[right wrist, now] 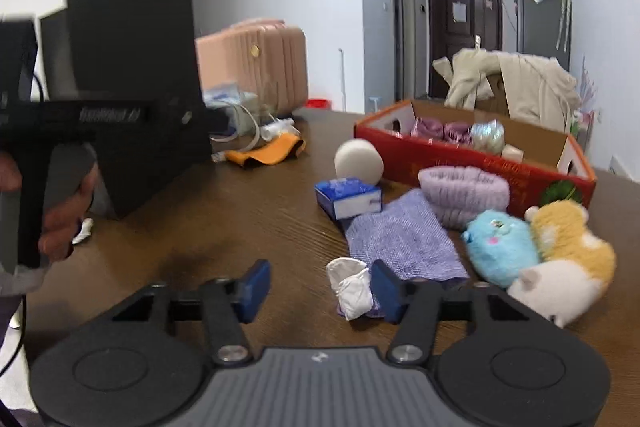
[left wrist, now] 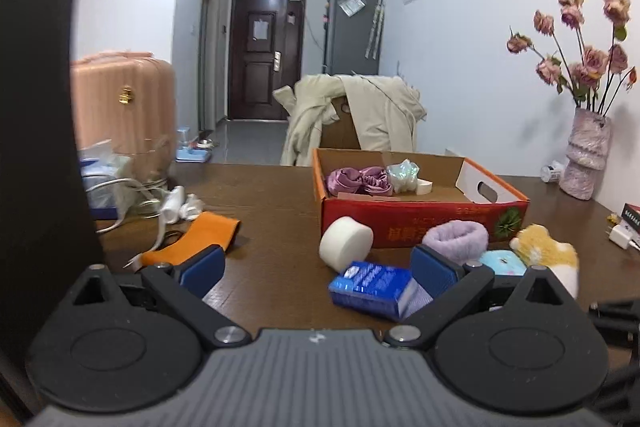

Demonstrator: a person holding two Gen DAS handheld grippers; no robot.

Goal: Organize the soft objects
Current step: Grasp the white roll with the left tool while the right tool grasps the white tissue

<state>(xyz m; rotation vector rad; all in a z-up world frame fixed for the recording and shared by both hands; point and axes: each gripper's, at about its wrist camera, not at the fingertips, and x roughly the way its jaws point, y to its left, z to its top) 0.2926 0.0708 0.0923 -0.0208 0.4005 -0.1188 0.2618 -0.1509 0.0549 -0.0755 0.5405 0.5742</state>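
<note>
My left gripper [left wrist: 318, 269] hangs w/ jaws wide; bare table [left wrist: 272, 267] runs straight ahead btwn them. Blue tissue pack [left wrist: 374, 289] sits just inside my right finger, white foam roll [left wrist: 346, 243] behind it, red box [left wrist: 420, 223] walling off the far side. Orange cloth [left wrist: 196, 239] beside left finger. My right gripper [right wrist: 318, 287] is spread too: open wood ahead-left, but crumpled white tissue [right wrist: 352, 287] and purple cloth [right wrist: 404, 239] crowd its right finger; black bag [right wrist: 132, 83] blocks the left edge.

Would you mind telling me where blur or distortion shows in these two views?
Left wrist view: the suitcase is smeared, and fisheye bends the wall edges. Right wrist view: the plush toys and black bag look soft; a dark vignette rounds both frames' corners.
</note>
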